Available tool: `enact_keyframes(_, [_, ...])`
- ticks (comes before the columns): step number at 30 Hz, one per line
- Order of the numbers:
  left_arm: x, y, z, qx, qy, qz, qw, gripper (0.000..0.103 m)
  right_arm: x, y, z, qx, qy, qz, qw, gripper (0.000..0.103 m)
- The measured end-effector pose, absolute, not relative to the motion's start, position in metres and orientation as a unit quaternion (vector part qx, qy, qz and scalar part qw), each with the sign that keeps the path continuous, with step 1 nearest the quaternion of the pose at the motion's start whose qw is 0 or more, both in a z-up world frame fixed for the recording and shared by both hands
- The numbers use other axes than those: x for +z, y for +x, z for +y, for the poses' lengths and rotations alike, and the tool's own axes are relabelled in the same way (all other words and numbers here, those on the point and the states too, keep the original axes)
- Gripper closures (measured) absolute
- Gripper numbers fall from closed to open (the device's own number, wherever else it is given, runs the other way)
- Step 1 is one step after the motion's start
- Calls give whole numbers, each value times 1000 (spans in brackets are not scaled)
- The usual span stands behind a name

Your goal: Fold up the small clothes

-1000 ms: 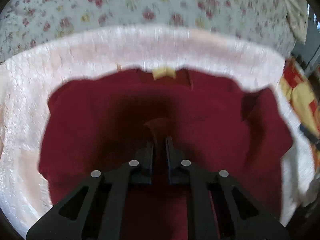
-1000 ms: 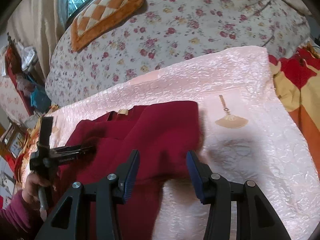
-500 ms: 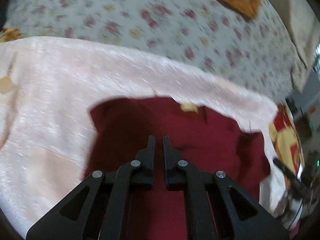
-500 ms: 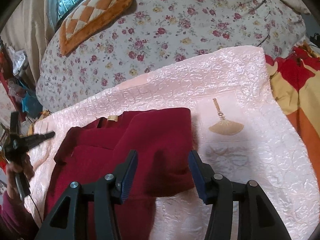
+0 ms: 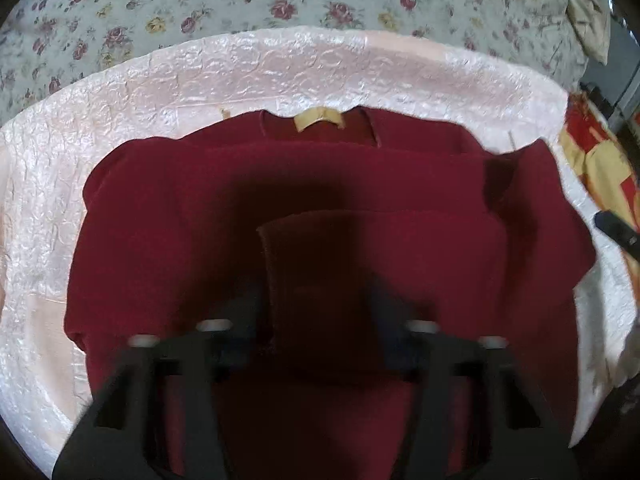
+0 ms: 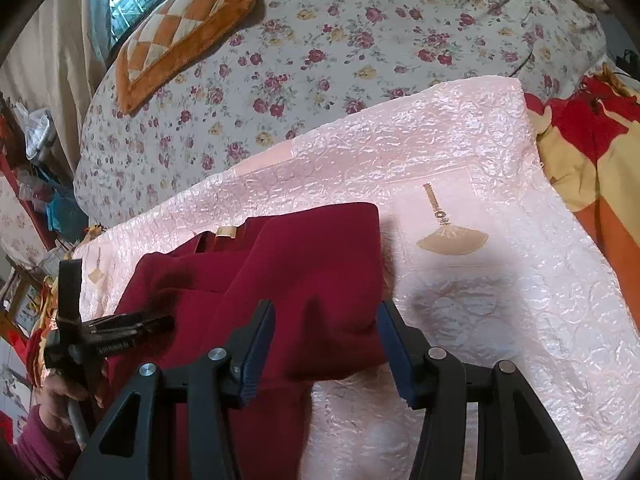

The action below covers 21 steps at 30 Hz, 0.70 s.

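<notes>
A dark red garment (image 5: 208,216) with a tan neck label (image 5: 319,117) lies on a pink embossed cloth (image 5: 280,68), both sleeves folded in over its body. My left gripper (image 5: 316,304) is open low over the garment, a folded sleeve end (image 5: 320,248) between its blurred fingers. My right gripper (image 6: 326,344) is open above the garment's right folded edge (image 6: 320,264), holding nothing. The left gripper (image 6: 132,326) also shows in the right wrist view at the garment's left side.
The pink cloth (image 6: 480,184) lies on a floral bedspread (image 6: 340,40). An orange checked cushion (image 6: 180,28) sits at the back. A red and yellow blanket (image 6: 592,140) lies to the right. Cluttered shelves (image 6: 36,184) stand at the left.
My left gripper was shut a second ago, swung up and away, then came back low over the garment and opened. The right gripper stayed open, shifting slightly.
</notes>
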<state>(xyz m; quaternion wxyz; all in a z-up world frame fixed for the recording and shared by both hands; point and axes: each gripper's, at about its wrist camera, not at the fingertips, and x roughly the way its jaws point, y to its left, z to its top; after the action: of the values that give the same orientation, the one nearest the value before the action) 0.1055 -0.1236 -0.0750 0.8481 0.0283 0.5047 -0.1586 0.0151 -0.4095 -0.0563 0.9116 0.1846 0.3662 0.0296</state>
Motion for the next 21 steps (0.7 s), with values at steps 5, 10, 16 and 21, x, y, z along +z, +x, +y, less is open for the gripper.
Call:
enact_keyframes(5, [-45, 115, -95, -165, -20, 483, 860, 99, -54, 15, -411, 26, 187, 361, 913, 52])
enact_keyframes(10, [-15, 132, -43, -118, -74, 445, 884, 99, -47, 17, -414, 16, 189, 351, 917, 52])
enact_keyframes(16, [-39, 136, -10, -85, -91, 476, 871, 99, -52, 31, -411, 9, 180, 367, 913, 50])
enact_keyframes(21, [-49, 133, -9, -78, -87, 481, 869, 99, -68, 54, -394, 32, 182, 405, 896, 45])
